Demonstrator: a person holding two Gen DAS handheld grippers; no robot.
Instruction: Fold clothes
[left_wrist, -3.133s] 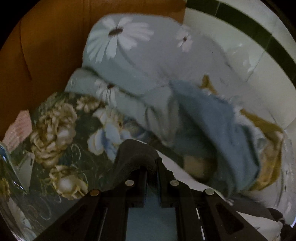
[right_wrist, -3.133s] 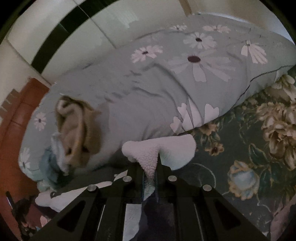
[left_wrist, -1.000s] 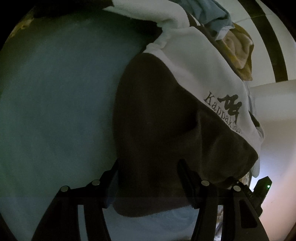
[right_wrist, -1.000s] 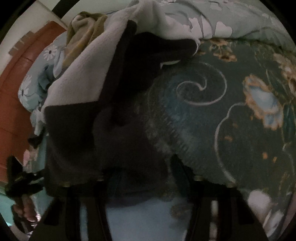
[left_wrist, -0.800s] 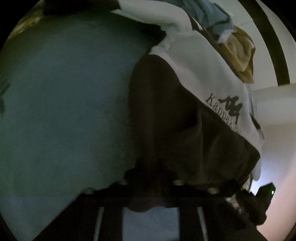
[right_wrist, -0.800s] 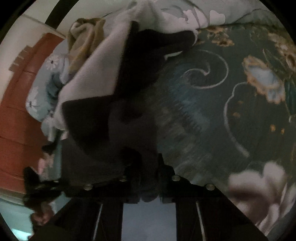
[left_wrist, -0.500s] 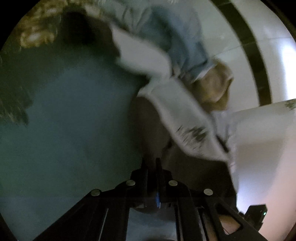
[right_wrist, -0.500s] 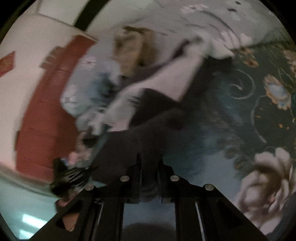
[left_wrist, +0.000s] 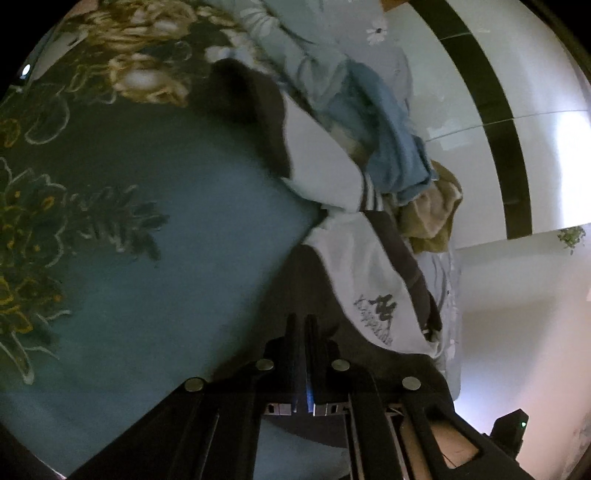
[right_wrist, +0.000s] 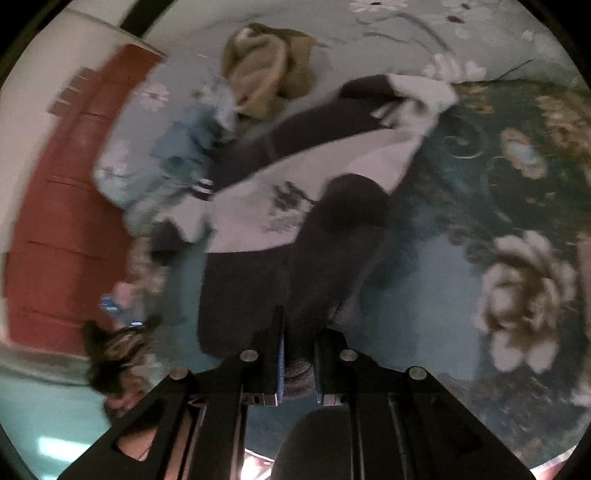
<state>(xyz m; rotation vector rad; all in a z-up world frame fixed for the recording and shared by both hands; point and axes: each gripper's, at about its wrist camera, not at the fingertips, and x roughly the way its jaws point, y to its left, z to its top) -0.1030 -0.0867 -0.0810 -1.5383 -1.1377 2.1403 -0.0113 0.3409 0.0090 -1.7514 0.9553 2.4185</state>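
Each hand-held gripper, left (left_wrist: 300, 325) and right (right_wrist: 299, 321), clenches the sweatshirt (right_wrist: 295, 192) hem (spreading step); next, lay it flat ahead on the bed (left_wrist: 155, 266).

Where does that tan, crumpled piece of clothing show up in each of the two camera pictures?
Left wrist view: the tan garment sits right of centre, just under the blue cloth.
Right wrist view: it lies near the top, left of centre.
Shared landmark: the dark-and-white sweatshirt with its printed logo, beside the tan garment in both.
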